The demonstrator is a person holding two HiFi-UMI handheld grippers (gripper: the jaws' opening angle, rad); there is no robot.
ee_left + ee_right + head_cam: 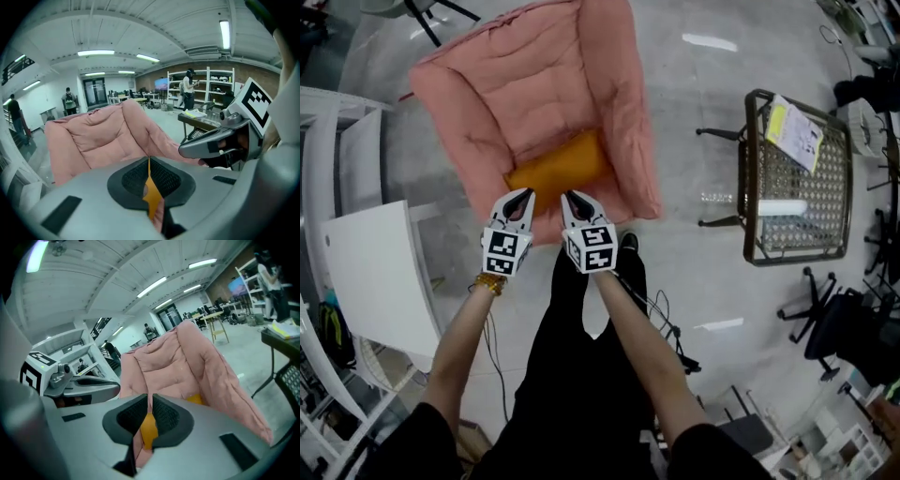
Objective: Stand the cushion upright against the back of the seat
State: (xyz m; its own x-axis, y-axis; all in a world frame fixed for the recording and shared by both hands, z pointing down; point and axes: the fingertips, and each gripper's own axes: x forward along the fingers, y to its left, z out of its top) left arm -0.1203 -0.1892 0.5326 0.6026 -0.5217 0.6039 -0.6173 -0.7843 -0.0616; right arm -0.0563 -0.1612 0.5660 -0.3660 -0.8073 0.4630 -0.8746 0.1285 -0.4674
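Note:
A pink padded seat stands on the floor ahead of me, its back toward the top of the head view. An orange cushion lies flat on it near the front edge. My left gripper and right gripper hang side by side just short of the cushion's near edge, both shut with nothing held. In the left gripper view my left gripper shows the cushion as an orange sliver past its closed pads, with the seat beyond. The right gripper likewise looks at the cushion and the seat.
A wire-mesh metal table with a printed sheet and a white tube on it stands to the right. A white panel and shelving are at the left. A black office chair is at the lower right. People stand far off in the room.

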